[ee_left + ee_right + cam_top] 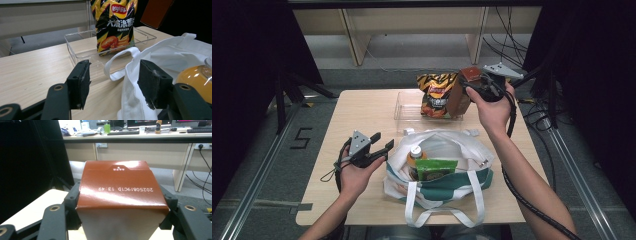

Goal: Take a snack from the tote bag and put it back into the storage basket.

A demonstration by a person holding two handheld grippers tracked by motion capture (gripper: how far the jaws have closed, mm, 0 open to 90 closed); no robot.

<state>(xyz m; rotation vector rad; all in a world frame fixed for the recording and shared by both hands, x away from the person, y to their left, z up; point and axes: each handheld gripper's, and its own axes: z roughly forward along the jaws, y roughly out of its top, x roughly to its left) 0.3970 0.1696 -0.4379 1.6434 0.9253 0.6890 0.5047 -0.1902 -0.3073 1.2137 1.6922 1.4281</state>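
Your right gripper (475, 86) pinches a glossy brown cardboard box (121, 185), lifted at one o'clock above the clear plastic tray (404, 107).

Your left gripper (381, 144) rests spread and empty at nine o'clock, beside the soft white-and-green canvas tote bag (447, 185); a crinkly chip bag (436, 93) stands in the tray.

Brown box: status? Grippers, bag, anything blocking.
Right gripper shut on brown box, held above clear tray. Left gripper open, empty, beside tote bag. Bag holds orange bottle and green packet. Chips bag upright in tray.
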